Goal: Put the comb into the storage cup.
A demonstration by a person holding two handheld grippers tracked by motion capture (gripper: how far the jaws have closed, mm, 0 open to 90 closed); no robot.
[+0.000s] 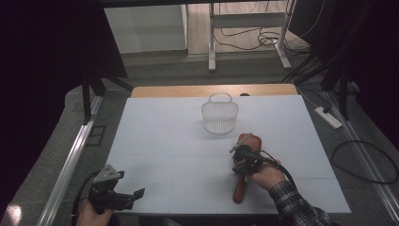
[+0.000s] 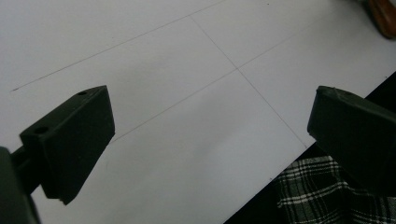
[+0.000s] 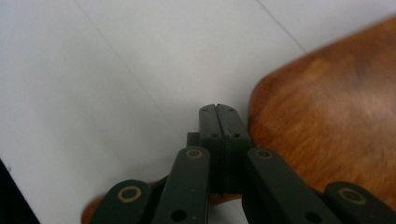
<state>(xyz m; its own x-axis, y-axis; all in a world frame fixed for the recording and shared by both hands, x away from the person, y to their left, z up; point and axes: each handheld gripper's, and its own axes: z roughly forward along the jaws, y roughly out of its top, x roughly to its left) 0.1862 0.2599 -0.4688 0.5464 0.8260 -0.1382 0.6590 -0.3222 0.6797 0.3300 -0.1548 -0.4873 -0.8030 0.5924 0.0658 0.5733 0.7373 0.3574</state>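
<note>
I judge the wooden spatula (image 1: 243, 162) at lower right stiff, light, best pinched at its narrow handle; my right gripper (image 1: 243, 154) sits fully closed, empty, over it, left gripper (image 1: 123, 196) wide

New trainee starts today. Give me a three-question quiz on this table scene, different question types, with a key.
1. True or false: the left gripper has its jaws shut.
2. Multiple choice: the right gripper is above which thing? A) the white basket B) the wooden spatula C) bare table
3. Fill in: the basket stands ____ the spatula, as seen from the person's side.

Key
1. False: in the left gripper view the jaws stand wide apart, with nothing between them.
2. B: its shut jaws lie over the spatula's blade.
3. Beyond, apart from it.
</note>
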